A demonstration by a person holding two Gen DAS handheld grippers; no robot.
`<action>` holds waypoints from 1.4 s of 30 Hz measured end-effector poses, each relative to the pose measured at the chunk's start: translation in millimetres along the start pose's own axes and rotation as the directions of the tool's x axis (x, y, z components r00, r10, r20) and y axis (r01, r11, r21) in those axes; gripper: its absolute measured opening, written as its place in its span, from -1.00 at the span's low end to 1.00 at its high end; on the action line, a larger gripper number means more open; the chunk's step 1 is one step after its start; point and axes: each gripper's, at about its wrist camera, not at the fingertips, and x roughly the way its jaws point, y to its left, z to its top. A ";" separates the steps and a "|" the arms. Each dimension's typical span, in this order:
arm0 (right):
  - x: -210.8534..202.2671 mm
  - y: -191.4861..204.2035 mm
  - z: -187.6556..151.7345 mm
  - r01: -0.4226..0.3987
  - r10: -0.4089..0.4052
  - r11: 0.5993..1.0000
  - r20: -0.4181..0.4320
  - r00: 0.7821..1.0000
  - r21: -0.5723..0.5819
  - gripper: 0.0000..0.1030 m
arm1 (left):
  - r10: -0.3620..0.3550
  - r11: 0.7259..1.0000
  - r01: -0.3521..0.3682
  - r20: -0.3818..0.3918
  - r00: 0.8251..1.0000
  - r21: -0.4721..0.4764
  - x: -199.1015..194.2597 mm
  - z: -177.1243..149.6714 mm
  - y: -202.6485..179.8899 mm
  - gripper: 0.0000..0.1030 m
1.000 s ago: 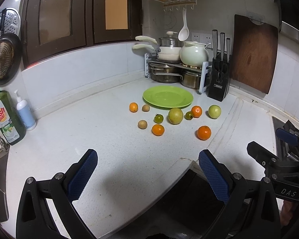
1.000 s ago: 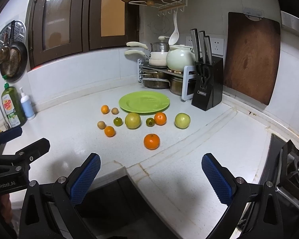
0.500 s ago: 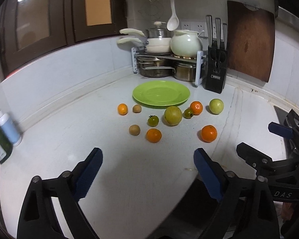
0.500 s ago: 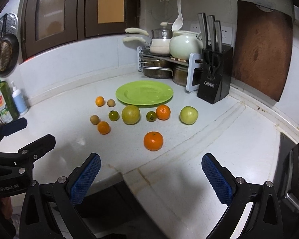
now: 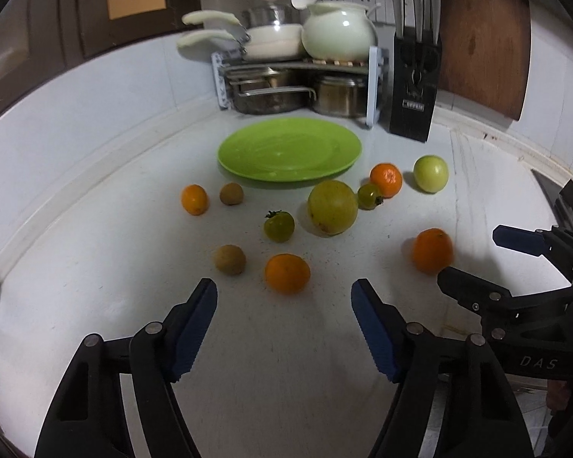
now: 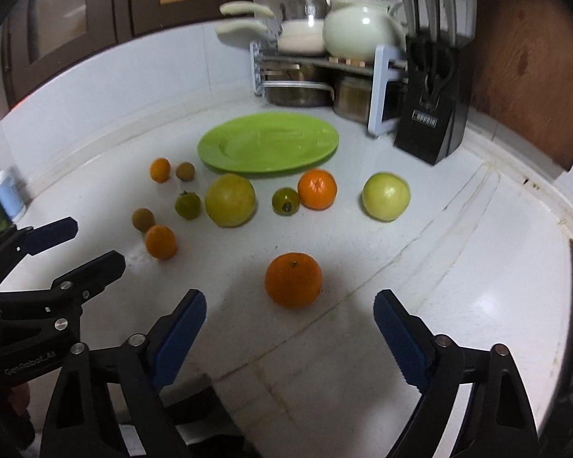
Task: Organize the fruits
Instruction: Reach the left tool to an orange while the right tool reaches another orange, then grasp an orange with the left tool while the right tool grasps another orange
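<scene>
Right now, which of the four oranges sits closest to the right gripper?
The lone orange just ahead of the right gripper, whose empty jaws are closing. The other three oranges lie farther back, among the other fruit.

Two wrist fisheyes, side by side, angled down over counter [image 5: 95, 267]; shared: green plate [image 5: 290, 152], scattered fruit.

Both views are dim with a cool cast; light falls from above, and soft shadows pool on the white surface [image 5: 95, 252] beneath the fruit. Fisheye distortion bends the walls, and black vignetting fills the corners. Motion blur softens the cutting board [image 6: 527, 61] and knife block [image 6: 431, 114] in the right view.
</scene>
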 end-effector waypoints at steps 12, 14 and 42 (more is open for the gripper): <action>38.9 -4.5 5.9 -0.009 0.010 1.000 -0.092 0.996 0.009 0.32 | -0.059 0.998 0.061 -0.075 0.995 0.023 46.3 8.2 4.8 0.06; 42.9 -4.6 7.0 -0.008 0.008 1.000 -0.098 0.995 0.008 0.29 | -0.071 0.997 0.073 -0.084 0.994 0.021 51.1 9.4 5.3 0.02; 44.3 1.7 20.6 -0.010 0.009 1.000 -0.059 0.998 -0.012 -0.17 | -0.147 0.989 0.148 -0.072 0.986 0.010 51.4 24.6 16.1 -0.30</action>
